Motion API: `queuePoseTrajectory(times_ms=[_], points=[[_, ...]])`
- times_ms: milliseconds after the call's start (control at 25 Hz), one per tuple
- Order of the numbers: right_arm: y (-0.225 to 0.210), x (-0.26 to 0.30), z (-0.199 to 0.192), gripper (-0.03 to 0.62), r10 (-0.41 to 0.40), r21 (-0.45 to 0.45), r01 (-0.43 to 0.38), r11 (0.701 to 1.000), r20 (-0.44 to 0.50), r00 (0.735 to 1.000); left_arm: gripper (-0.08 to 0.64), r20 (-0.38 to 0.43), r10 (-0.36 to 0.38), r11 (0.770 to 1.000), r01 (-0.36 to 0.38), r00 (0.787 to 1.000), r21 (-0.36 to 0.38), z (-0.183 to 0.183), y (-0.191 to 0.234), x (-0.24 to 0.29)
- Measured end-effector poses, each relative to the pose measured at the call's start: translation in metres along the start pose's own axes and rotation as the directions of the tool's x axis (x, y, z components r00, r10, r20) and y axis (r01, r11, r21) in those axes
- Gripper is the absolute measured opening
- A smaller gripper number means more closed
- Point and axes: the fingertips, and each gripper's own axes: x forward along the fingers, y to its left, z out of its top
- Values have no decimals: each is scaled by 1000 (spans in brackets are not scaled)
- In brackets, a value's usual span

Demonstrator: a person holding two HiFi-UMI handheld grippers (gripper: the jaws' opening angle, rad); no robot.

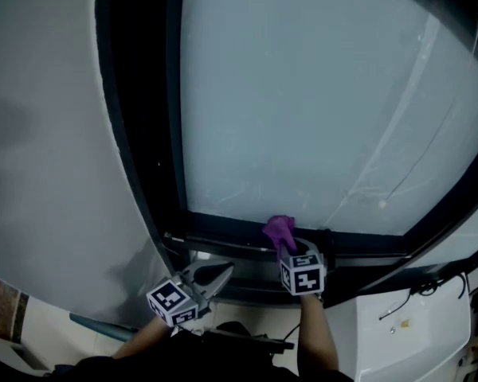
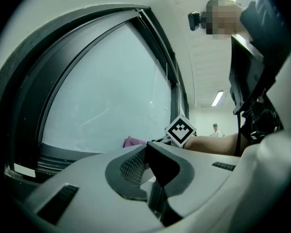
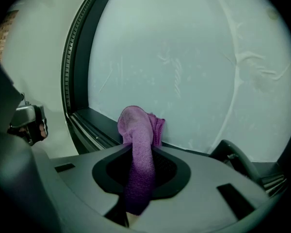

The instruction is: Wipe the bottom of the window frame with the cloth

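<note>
Pale grey wall fills the left side, meeting a dark window frame around frosted glass. Below the frame's bottom rail, the left hand-held gripper hangs clear of it, its jaws pressed together on nothing. Just to its right, the right hand-held gripper pinches a purple cloth, whose bunched end sits on the bottom rail where it meets the glass. A white unit stands at the lower right.
</note>
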Motion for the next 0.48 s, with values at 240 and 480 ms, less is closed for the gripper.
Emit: queuePoseTrajectory(times_ms=[240, 480], points=[[-13, -6, -5, 81, -105, 55, 105, 993, -10, 994, 3, -3, -83, 996, 83, 997, 11, 3, -4, 1], [-36, -15, -18, 81, -233, 174, 228, 958, 7, 972, 3, 12, -147, 989, 147, 989, -12, -7, -8, 1]])
